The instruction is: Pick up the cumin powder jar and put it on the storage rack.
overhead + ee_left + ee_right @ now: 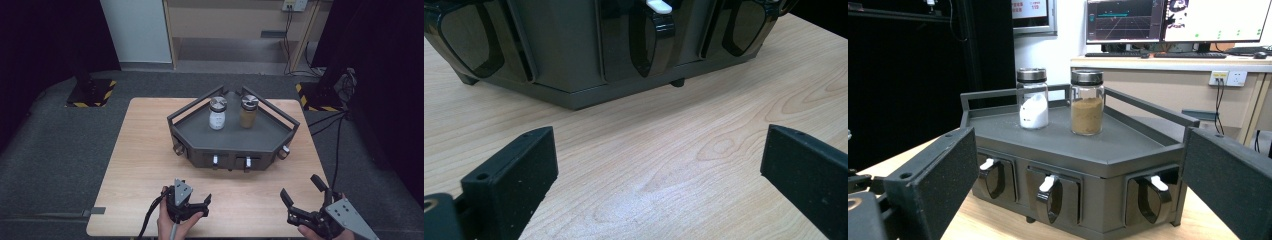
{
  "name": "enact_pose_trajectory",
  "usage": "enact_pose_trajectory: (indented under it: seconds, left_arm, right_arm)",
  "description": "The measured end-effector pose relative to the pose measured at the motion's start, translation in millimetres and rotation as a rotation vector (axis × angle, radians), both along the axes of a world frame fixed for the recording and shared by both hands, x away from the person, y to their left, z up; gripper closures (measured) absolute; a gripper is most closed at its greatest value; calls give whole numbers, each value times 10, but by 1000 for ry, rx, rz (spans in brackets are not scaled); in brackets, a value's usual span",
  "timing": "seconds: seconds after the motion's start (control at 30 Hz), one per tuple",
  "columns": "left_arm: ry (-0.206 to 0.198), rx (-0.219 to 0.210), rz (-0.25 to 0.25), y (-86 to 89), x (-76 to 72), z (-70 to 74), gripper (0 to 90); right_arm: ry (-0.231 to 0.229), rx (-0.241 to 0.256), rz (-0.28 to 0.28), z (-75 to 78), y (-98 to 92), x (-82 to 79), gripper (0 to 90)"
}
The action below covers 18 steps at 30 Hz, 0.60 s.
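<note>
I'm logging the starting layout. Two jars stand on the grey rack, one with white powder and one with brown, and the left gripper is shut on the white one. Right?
Not quite: the left gripper is open and empty, near the table's front edge, as the high view shows. The jars do stand on the rack.

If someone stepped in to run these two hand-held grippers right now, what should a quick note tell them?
Left gripper: open, holding nothing, low over the wooden table, pointed at the rack's front.
Right gripper: open, holding nothing, near the table's front right edge.
Things: the dark corner rack sits mid-table; on its top stand a jar of white powder and, beside it, a jar of brown powder, both upright with lids on.
Done: nothing visibly handled.
Left: probably everything; both jars sit untouched.
</note>
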<state>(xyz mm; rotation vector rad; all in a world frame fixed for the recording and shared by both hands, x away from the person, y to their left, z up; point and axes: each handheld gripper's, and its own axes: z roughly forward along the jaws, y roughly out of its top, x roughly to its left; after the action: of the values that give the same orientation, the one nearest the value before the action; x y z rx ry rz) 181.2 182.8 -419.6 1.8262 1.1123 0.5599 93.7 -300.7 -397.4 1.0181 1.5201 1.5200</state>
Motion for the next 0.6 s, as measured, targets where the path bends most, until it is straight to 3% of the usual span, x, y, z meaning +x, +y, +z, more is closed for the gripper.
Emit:
enact_pose_trajectory:
  seconds: [0.23, 0.6]
  left_arm:
    - [1, 0, 3, 3, -4, -1, 9]
    - [1, -2, 5, 2, -3, -4, 9]
  right_arm:
    - [2, 26, -25, -88, -24, -36, 27]
    - [29, 20, -46, -172, -52, -48, 28]
